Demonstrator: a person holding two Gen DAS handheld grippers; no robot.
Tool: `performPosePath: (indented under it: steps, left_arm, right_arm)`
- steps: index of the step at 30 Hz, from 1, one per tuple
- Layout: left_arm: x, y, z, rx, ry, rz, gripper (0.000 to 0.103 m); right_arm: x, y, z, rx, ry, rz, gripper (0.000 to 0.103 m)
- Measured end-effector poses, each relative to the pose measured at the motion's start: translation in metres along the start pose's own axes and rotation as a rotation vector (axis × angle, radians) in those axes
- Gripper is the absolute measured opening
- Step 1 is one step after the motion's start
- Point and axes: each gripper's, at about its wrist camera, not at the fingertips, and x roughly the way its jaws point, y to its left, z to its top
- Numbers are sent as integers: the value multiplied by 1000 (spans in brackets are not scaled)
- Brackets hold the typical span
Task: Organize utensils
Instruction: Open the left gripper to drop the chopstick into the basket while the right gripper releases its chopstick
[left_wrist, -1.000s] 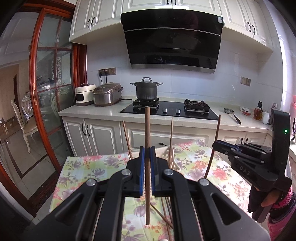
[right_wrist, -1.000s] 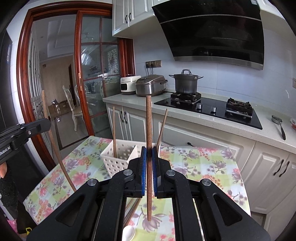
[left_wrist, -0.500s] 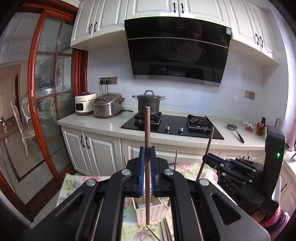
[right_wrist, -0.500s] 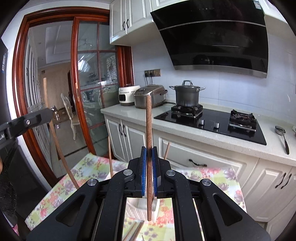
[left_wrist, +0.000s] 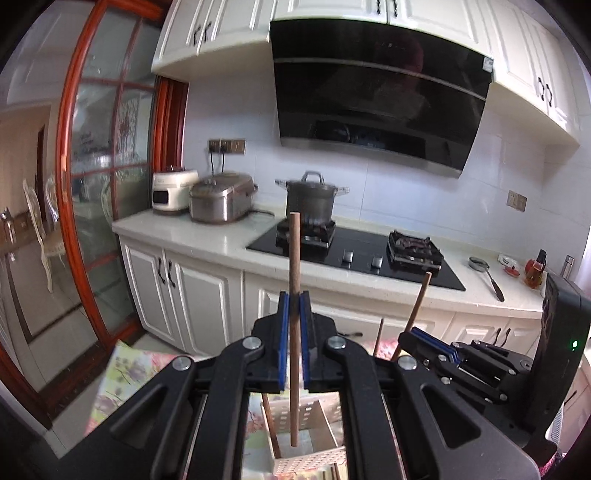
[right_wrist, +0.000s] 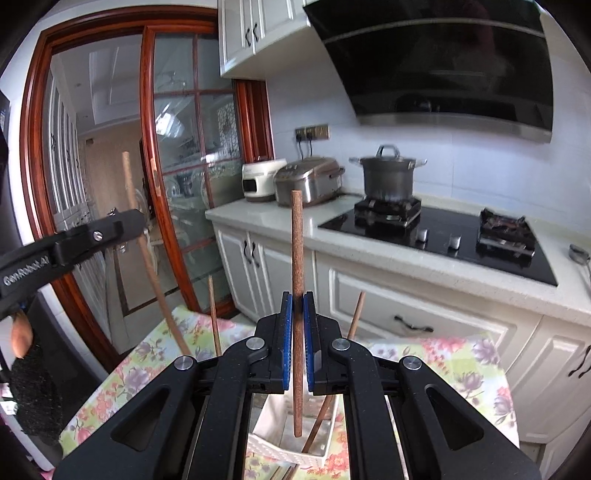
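My left gripper (left_wrist: 294, 306) is shut on a brown wooden chopstick (left_wrist: 294, 258), held upright with its lower end over the white perforated utensil basket (left_wrist: 306, 428). My right gripper (right_wrist: 297, 306) is shut on another brown chopstick (right_wrist: 296, 251), also upright, its tip inside the basket (right_wrist: 291, 448). Two more chopsticks (right_wrist: 214, 317) stand in the basket. In the left wrist view the right gripper (left_wrist: 424, 341) shows at right with its chopstick (left_wrist: 419, 299). In the right wrist view the left gripper (right_wrist: 125, 223) shows at left with its chopstick (right_wrist: 147, 266).
The basket stands on a table with a floral cloth (right_wrist: 461, 365). Behind it is a white counter (left_wrist: 207, 236) with a hob, a steel pot (left_wrist: 312, 199) and two cookers (left_wrist: 221, 201). A red-framed glass door (right_wrist: 177, 184) is at left. Loose chopsticks lie by the basket.
Both grippers have moved forward and down toward the basket; it now sits right under the two held chopsticks. Both stay shut on their chopsticks.
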Motion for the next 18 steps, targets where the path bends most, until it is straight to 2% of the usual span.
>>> performPosePath:
  steps: [7, 12, 15, 16, 17, 18]
  left_arm:
    - [38, 11, -40, -25, 110, -32, 6]
    - [58, 12, -67, -18, 178, -12, 6]
    - [60, 16, -76, -17, 190, 3, 10]
    - [58, 17, -78, -18, 186, 10, 17]
    - [55, 19, -80, -20, 178, 19, 30]
    - [52, 21, -80, -24, 166, 30, 37]
  right_arm:
    - [29, -2, -26, -2, 114, 4, 6]
    - [43, -1, -41, 4, 160, -16, 7]
    - [44, -4, -42, 19, 165, -10, 15]
    - [43, -5, -42, 22, 161, -9, 24]
    - [40, -6, -43, 26, 152, -7, 40]
    - [37, -7, -42, 31, 140, -5, 50]
